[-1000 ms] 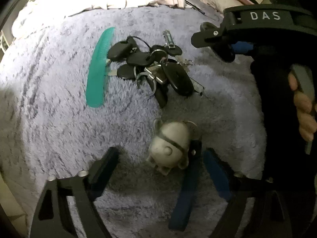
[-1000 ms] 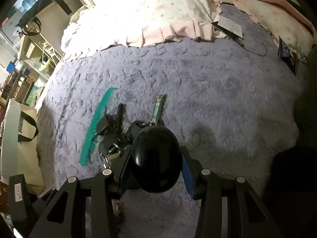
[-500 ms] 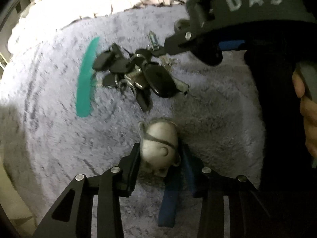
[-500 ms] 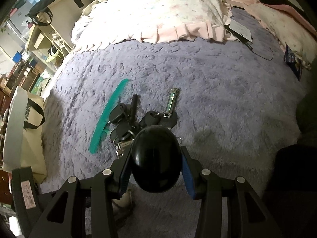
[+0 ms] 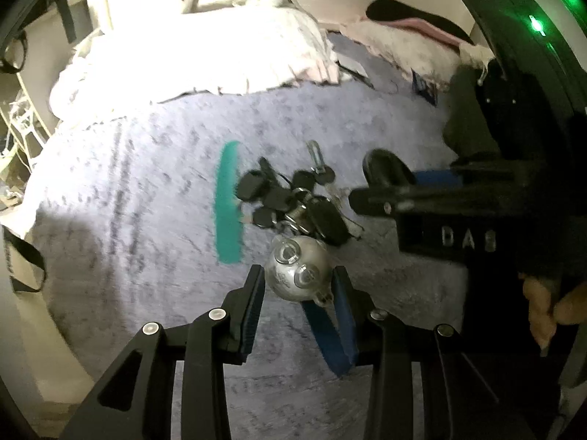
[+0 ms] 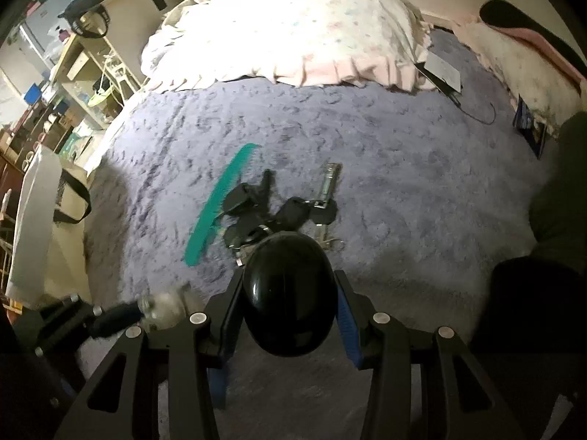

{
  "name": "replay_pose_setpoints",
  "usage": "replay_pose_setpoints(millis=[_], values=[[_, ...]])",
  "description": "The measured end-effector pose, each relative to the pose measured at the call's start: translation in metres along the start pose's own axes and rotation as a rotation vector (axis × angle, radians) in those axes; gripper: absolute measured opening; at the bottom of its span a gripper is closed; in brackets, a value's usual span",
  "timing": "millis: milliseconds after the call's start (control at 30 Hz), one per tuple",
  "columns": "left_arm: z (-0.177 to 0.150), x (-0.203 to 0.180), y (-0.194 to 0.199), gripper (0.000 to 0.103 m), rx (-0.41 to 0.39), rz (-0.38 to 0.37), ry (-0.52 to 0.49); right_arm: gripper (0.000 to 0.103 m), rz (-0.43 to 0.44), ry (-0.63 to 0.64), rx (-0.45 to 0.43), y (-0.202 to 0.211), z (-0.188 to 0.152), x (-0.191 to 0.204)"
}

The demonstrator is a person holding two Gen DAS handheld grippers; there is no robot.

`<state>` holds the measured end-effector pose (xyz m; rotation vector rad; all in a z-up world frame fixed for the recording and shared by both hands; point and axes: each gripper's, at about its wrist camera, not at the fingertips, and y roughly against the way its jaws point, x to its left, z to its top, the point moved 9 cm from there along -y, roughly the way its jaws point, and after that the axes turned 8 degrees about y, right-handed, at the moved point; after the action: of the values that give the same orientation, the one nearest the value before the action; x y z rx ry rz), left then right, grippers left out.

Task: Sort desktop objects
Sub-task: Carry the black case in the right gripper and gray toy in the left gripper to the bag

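Now lifted clear of the grey blanket (image 6: 403,183), where it sat a second ago, the pig figurine (image 5: 299,273) rides pinched in the left gripper (image 5: 298,278). Right gripper (image 6: 290,293) stays clamped on the black oval object (image 6: 290,293); key bunch (image 5: 293,201) and green comb (image 5: 227,201) remain unsorted.

Grey fuzzy blanket (image 6: 403,190) on a bed
A teal comb (image 6: 220,201) lies touching a bunch of black keys (image 6: 279,212); a ruffled quilt (image 6: 286,36) lies behind.
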<state>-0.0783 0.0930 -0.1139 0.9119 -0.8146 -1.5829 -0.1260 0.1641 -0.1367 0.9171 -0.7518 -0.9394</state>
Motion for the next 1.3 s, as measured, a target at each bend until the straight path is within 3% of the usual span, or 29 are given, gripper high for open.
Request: replay_pose_setpoints(millis=[500,767,1100,1300], values=[[0.032,0.079,0.101,0.038,-0.202,0.099,0.068,0.042,-0.002,0.160,-0.107,0.052,0.049,0.095],[0.040,0.138,0.165,0.038,-0.299,0.162,0.153,0.042,0.040,0.270,-0.155,0.069,0.081,0.168],[0.044,0.222,0.240,0.038,-0.386,0.268,0.243,0.042,0.122,0.379,-0.225,0.088,0.124,0.269],[0.028,0.277,0.259,0.038,-0.379,0.328,0.295,0.043,0.181,0.453,-0.247,0.090,0.142,0.333]])
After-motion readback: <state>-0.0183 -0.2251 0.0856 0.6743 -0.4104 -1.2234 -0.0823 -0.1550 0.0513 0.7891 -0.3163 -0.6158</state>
